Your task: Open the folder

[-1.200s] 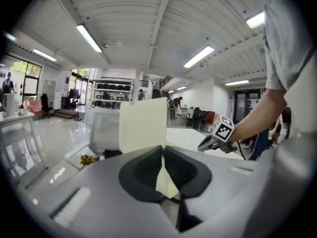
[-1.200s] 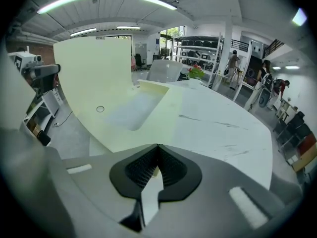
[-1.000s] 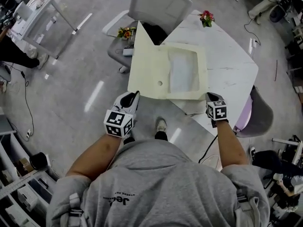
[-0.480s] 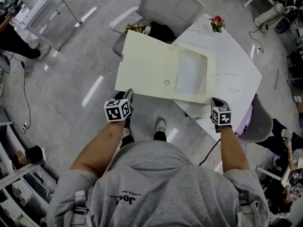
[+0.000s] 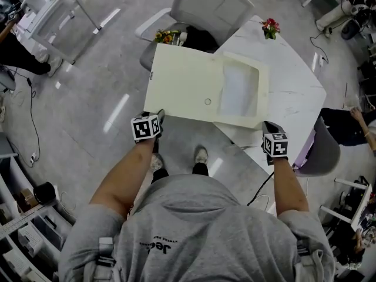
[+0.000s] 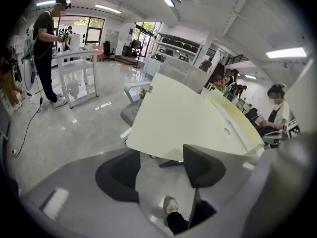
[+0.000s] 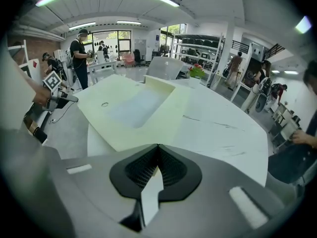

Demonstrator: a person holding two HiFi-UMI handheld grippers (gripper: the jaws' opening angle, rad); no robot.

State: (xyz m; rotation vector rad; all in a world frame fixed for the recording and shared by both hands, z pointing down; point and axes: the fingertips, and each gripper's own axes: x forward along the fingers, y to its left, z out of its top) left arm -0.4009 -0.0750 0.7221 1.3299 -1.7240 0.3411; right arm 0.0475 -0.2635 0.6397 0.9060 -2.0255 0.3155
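Note:
A cream folder [image 5: 188, 81] lies open and flat, its right half with a clear pocket [image 5: 238, 90] on the white table [image 5: 294, 93]. Its left cover juts out past the table over the floor. My left gripper [image 5: 157, 118] is at the cover's near left corner. In the left gripper view its jaws [image 6: 161, 170] have just been opening: the cover's edge [image 6: 188, 118] sits at the fingertips and no pad presses on it. My right gripper [image 5: 268, 126] is shut on the folder's near right corner, a thin pale edge pinched in it [image 7: 157, 148].
A grey chair [image 5: 211, 7] stands beyond the folder, with flowers [image 5: 164, 37] beside it and a second bunch [image 5: 271, 27] on the table's far corner. Another chair [image 5: 322, 151] is at the right. My shoes [image 5: 201, 155] are below the folder. People stand around the room.
The left cover has swung down from raised to flat and open. My left gripper came down and a little left with it. The right gripper has stayed at its corner.

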